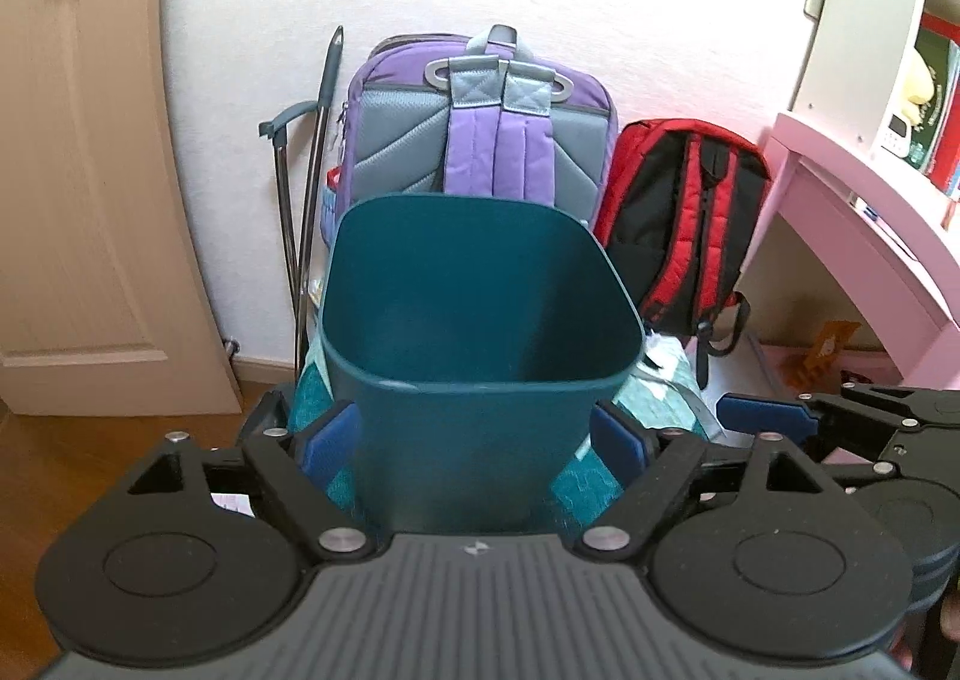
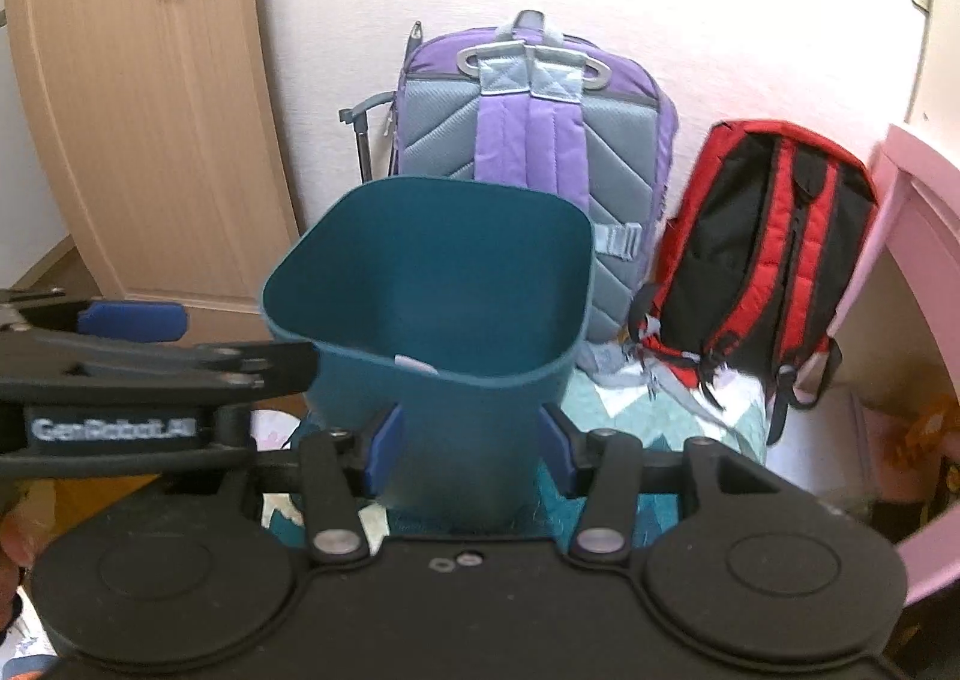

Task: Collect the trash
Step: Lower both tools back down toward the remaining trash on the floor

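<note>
A dark teal waste bin (image 1: 474, 284) stands upright on a patterned teal mat. Its mouth faces me and I see nothing inside it. In the left wrist view my left gripper (image 1: 474, 428) is open, and its blue pads (image 1: 327, 440) flank the bin's lower wall. No squeeze on the wall shows. In the right wrist view the bin (image 2: 432, 284) sits between the narrower-set jaws of my open right gripper (image 2: 471, 434). My left gripper (image 2: 246, 338) reaches in from the left beside the bin. A blue-padded finger of the right gripper (image 1: 762, 416) shows to the right of the bin. The bin's base is hidden.
Behind the bin, a purple backpack (image 1: 480, 140) and a red-and-black backpack (image 1: 684, 218) lean against the white wall. A grey pole tool (image 1: 312, 170) stands to the left of them. A wooden door (image 1: 78, 170) is on the left and a pink desk (image 1: 840, 188) on the right. The teal-and-white mat (image 2: 660, 410) covers the floor.
</note>
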`<action>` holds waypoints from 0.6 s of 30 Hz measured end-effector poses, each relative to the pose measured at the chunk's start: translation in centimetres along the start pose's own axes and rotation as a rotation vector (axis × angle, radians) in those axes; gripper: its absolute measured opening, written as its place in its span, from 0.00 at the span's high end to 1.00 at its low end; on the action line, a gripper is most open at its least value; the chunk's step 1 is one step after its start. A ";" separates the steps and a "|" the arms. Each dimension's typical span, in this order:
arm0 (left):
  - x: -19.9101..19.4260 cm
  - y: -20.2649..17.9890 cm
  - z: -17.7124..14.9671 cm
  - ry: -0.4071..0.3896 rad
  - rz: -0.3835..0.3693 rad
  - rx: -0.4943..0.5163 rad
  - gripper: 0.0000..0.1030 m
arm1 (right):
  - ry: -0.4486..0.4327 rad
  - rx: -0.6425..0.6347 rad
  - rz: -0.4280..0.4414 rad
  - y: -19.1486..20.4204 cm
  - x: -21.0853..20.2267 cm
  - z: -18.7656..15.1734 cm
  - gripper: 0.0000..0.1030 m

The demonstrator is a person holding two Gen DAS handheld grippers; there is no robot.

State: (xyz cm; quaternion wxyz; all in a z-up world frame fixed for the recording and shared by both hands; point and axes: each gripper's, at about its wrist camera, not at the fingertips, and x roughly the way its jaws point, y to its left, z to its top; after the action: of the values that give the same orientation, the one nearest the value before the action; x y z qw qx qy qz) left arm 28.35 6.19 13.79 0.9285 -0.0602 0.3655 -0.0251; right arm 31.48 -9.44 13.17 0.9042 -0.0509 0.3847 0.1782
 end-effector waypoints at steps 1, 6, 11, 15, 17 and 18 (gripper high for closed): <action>-0.4 0.1 -0.5 0.001 -0.001 -0.004 0.13 | 0.003 0.006 0.002 -0.1 -0.3 -0.5 0.52; -1.6 0.7 -3.2 0.012 -0.027 -0.031 0.03 | 0.028 0.025 0.024 -0.7 -1.3 -3.0 0.52; -1.0 1.2 -6.8 0.043 -0.049 -0.042 0.02 | 0.078 0.042 0.051 -1.3 -0.7 -6.6 0.52; 0.8 1.6 -10.5 0.077 -0.039 -0.043 0.02 | 0.140 0.088 0.071 -2.4 1.6 -10.4 0.52; 2.2 1.6 -12.4 0.096 -0.022 -0.029 0.02 | 0.167 0.107 0.066 -2.8 2.9 -12.7 0.52; 3.0 1.7 -13.4 0.106 -0.010 -0.022 0.02 | 0.185 0.117 0.064 -3.1 3.8 -13.8 0.52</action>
State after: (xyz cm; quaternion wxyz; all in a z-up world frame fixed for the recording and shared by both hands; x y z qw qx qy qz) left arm 21.43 6.31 1.83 0.9070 -0.0708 0.4141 -0.0287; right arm 25.65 -14.40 0.66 0.8600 -0.0020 0.4779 0.1789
